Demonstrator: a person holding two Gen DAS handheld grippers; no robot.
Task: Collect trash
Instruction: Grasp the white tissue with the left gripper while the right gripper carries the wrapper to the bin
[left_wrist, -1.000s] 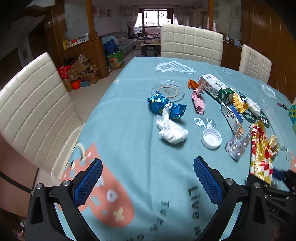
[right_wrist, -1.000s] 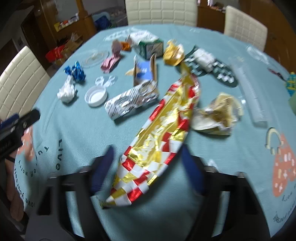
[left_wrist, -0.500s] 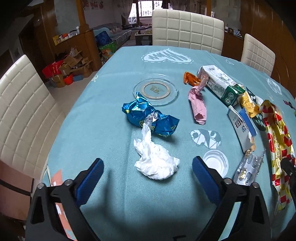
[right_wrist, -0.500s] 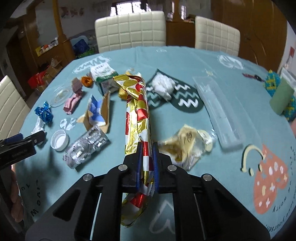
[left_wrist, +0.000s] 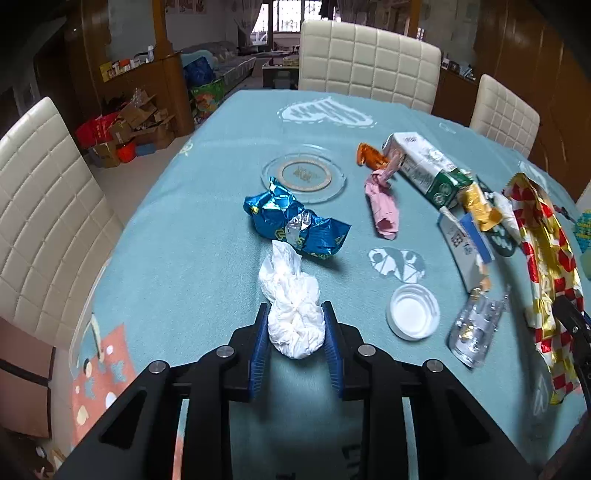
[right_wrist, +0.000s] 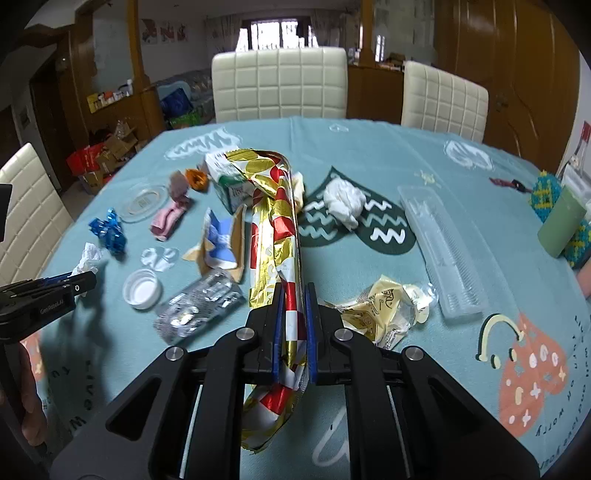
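My left gripper (left_wrist: 294, 310) is shut on a crumpled white tissue (left_wrist: 291, 295) lying on the teal tablecloth (left_wrist: 177, 236). My right gripper (right_wrist: 292, 291) is shut on a long red, gold and white foil wrapper (right_wrist: 275, 225), whose far end arches over the table. The wrapper also shows in the left wrist view (left_wrist: 546, 251). Just beyond the tissue lies a blue foil wrapper (left_wrist: 295, 221). The left gripper shows at the left edge of the right wrist view (right_wrist: 79, 282).
Scattered trash: white cap (left_wrist: 412, 312), blister pack (left_wrist: 476, 328), pink wrapper (left_wrist: 382, 203), milk carton (left_wrist: 424, 166), torn blue box (right_wrist: 221, 243), gold wrapper (right_wrist: 384, 306), second tissue (right_wrist: 343, 201). A glass dish (left_wrist: 303, 173), clear plastic tray (right_wrist: 443, 251) and green cup (right_wrist: 561, 225). Chairs surround the table.
My left gripper moved forward and shut on the white tissue. My right gripper shut on the foil wrapper and lifted it so that it stands up lengthwise.
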